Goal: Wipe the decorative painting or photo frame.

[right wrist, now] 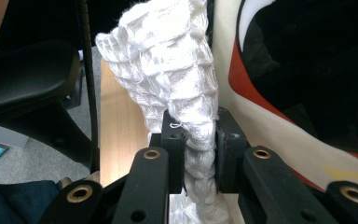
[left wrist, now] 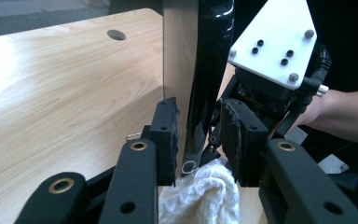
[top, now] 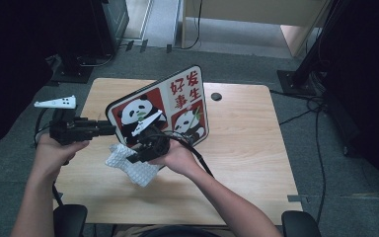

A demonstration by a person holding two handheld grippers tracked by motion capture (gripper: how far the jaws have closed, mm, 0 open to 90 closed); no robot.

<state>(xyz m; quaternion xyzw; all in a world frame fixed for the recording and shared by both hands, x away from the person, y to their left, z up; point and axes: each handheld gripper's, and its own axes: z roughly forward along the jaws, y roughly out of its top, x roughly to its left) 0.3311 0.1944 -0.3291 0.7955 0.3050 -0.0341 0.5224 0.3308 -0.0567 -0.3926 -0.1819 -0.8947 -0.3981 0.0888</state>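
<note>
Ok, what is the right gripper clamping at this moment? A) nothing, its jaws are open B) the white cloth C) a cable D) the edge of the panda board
B: in the right gripper view the right gripper has its jaws pinched shut on a bunched fold of the white cloth, beside the panda board.

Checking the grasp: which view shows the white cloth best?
Right gripper view: the white cloth sits pinched between the right gripper jaws. High view shows it crumpled below the panda board. Left gripper view catches a bunched bit.
</note>
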